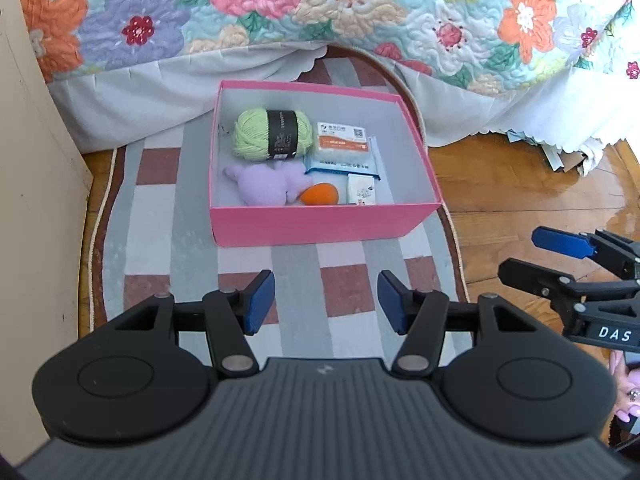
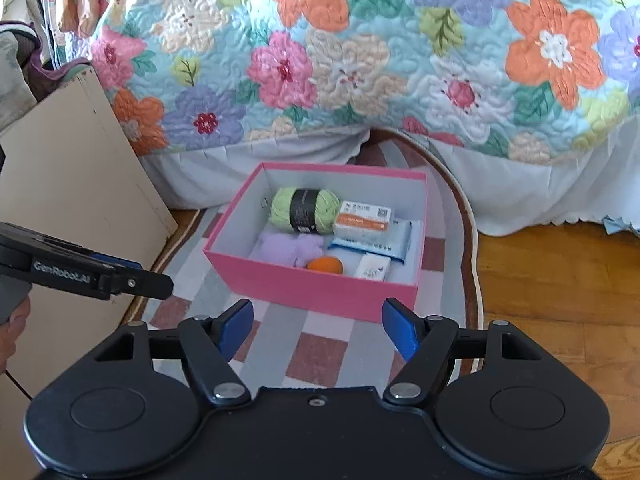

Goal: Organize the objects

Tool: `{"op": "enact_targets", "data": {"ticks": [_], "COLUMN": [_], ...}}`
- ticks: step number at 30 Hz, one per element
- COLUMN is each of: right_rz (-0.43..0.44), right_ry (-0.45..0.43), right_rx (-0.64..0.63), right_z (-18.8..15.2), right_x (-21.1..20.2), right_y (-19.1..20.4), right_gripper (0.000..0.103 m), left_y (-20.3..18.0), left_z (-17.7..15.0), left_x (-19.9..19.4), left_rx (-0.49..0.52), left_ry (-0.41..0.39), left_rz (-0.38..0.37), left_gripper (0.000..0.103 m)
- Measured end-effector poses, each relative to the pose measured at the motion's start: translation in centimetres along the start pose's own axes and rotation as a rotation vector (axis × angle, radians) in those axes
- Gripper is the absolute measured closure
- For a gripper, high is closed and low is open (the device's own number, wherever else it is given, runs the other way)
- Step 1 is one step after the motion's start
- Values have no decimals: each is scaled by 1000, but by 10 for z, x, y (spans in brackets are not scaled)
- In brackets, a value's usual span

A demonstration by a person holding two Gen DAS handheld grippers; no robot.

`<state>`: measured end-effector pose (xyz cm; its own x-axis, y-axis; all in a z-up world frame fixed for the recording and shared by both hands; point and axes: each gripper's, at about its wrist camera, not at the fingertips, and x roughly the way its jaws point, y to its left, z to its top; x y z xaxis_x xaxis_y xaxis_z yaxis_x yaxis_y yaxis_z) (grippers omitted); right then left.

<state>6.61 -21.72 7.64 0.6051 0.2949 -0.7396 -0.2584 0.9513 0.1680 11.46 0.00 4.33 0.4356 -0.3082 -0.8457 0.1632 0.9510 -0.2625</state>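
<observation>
Small white box print illegible.

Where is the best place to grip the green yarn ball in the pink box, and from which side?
Probably from above, across the green yarn ball at its black paper band: it lies on its side in the pink box, whose walls block level approaches, and the purple plush crowds its near side.

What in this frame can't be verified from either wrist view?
- Print on the white packets and small carton: too small, both views.
- Purple plush: lower part behind the pink box front wall, right wrist view.
- Under the quilt: hidden by its skirt.
</observation>
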Motion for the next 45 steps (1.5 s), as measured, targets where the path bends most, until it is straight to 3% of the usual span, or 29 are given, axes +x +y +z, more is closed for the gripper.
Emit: {"op": "enact_targets", "data": {"ticks": [11, 17, 29, 33, 38, 45], "right_rz": [-14, -40, -75, -95, -124, -140], "right_ry": [35, 40, 60, 65, 87, 92], "right_rx": [43, 33, 3, 6, 37, 52], "right_z": [-13, -15, -22, -23, -21, -19], "right_x": [16, 21, 27, 27, 29, 22], "right_y": [-11, -9, 2, 4, 1, 1], "right_gripper": [27, 27, 17, 11, 10, 10], "left_y": [21, 22, 14, 13, 12, 8], "left_z": [-7, -16, -30, -33, -34, -34], "left_x": [9, 11, 6, 4, 2, 7], "left_rx": [-12, -21, 5, -8, -11, 15], "left_ry": [2, 6, -4, -3, -8, 30], "left_rz": [88, 90, 125, 110, 112, 169], "left_gripper": [47, 45, 35, 22, 8, 5]}}
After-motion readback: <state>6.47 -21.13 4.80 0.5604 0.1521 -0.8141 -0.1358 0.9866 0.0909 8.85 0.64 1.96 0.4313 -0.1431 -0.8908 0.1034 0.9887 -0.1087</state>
